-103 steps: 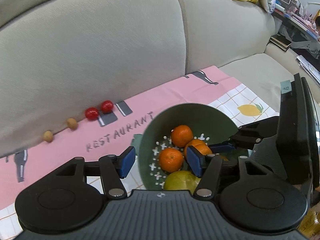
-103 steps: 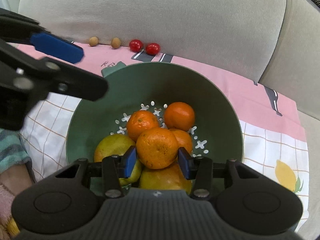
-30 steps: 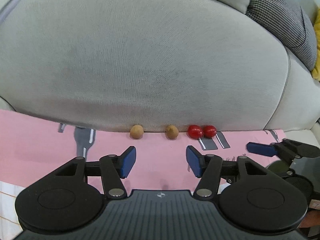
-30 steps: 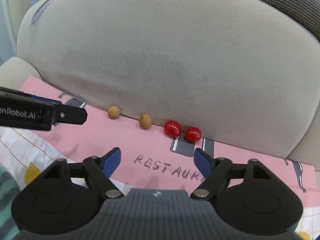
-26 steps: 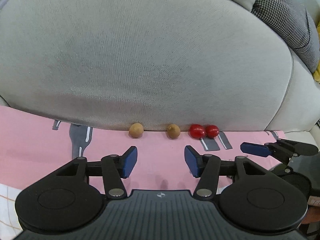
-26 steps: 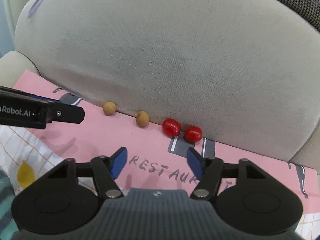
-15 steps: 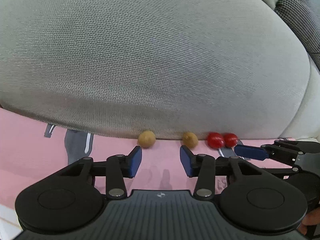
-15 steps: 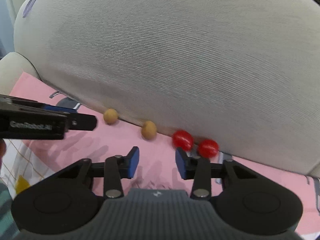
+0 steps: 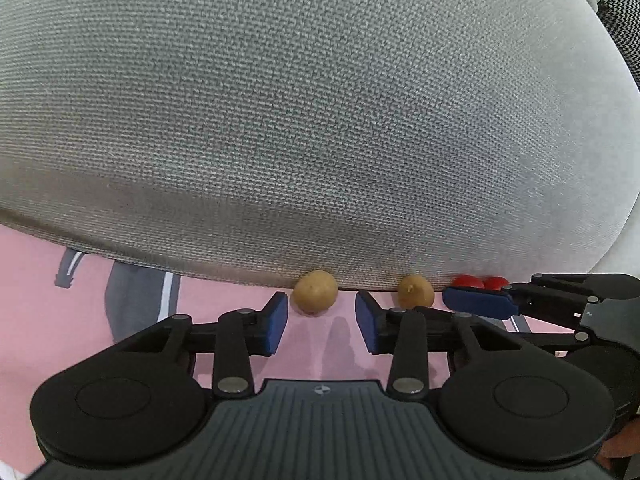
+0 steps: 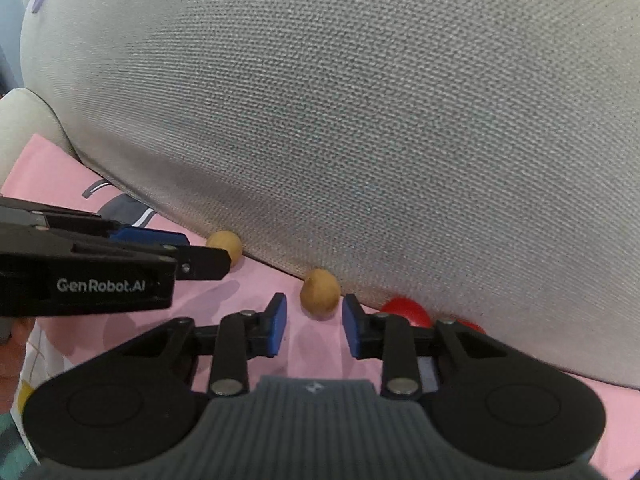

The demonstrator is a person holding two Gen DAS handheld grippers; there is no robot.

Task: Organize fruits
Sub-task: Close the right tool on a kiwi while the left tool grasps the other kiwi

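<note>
Two small tan round fruits and two red cherry tomatoes lie in a row on the pink cloth [image 9: 60, 344], against the grey sofa cushion [image 9: 300, 120]. My left gripper [image 9: 321, 320] is open, its blue pads just short of the left tan fruit [image 9: 315, 291]. The right tan fruit [image 9: 415, 291] and the tomatoes [image 9: 476, 281] lie to its right. My right gripper [image 10: 313, 322] is open, its pads just short of the right tan fruit [image 10: 320, 291]. The left tan fruit [image 10: 225, 245] sits at the left gripper's tip. A tomato [image 10: 406, 309] shows partly behind the right finger.
The sofa backrest rises directly behind the fruits. The two grippers stand side by side, close together; the right one's fingers [image 9: 480, 304] reach in from the right in the left wrist view. The cloth's white checked part [image 10: 28, 360] lies at the lower left.
Both grippers have moved forward and down to the row of small fruits. Each gripper's jaws have narrowed and now line up with one tan fruit.
</note>
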